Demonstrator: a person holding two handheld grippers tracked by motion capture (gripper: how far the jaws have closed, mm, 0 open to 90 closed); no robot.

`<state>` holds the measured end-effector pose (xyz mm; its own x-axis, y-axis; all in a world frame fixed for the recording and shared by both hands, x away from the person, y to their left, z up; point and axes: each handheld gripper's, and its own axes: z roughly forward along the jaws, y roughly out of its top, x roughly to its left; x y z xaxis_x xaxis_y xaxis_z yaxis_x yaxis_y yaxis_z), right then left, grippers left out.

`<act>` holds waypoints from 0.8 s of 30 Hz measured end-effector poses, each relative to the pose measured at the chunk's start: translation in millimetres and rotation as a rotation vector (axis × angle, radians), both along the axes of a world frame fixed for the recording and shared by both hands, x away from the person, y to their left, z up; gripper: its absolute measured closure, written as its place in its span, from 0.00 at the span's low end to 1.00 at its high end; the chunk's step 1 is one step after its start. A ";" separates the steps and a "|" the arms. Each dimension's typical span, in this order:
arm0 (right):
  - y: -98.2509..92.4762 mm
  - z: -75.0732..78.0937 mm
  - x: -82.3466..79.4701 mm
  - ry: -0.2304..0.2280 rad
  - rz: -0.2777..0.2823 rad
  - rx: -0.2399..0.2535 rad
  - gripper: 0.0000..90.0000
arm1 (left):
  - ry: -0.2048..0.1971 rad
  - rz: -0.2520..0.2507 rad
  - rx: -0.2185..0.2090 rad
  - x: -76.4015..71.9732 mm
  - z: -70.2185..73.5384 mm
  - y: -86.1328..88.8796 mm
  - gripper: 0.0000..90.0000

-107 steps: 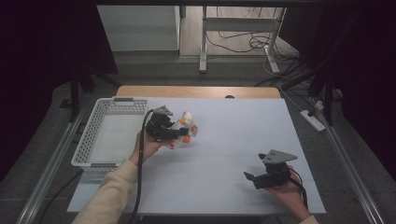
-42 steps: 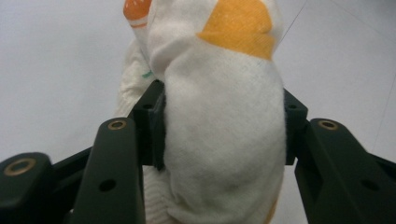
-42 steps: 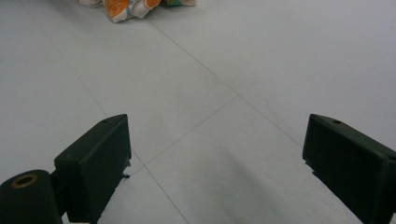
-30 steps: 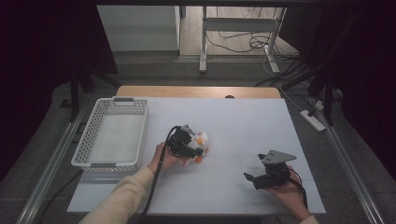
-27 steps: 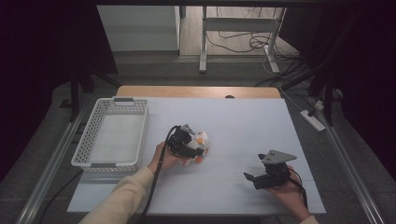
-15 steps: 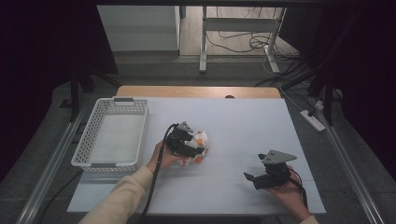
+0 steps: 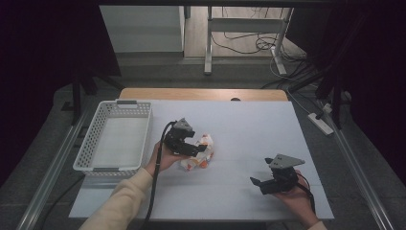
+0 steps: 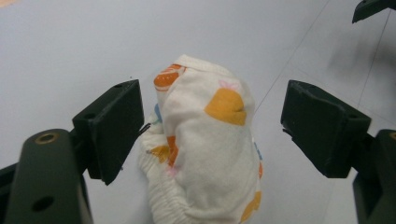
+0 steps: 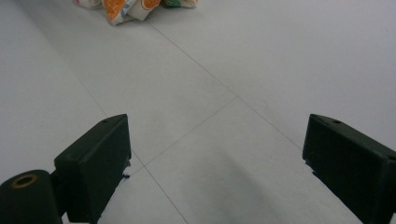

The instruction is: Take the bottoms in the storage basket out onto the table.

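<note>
no readable text, labels, or numbers

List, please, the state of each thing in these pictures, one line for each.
Left hand-held gripper: open; jaws have just been opening, the cloth between them, not pressed.
Right hand-held gripper: open, holds nothing.
Patterned cloth: crumpled, lying on the table.
White basket: upright, nothing inside.
Table: covered with a white sheet.
</note>
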<state>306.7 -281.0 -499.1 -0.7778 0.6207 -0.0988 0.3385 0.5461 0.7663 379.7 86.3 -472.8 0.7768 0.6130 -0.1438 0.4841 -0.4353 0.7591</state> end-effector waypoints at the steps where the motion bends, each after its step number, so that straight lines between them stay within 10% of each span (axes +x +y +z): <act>1: 0.0 0.0 0.0 0.000 0.000 0.000 0.09 | -0.001 0.001 -0.003 -0.2 1.1 0.9 0.23; 24: -1.4 0.3 -1.2 -0.004 -0.001 0.007 0.09 | 0.005 0.063 -0.031 -39.8 24.7 36.2 0.22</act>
<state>305.6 -282.5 -498.8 -0.7767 0.6224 -0.0972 0.3361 0.5400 0.7717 339.9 122.5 -448.1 0.7358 0.6561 -0.1678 0.5139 -0.3796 0.7693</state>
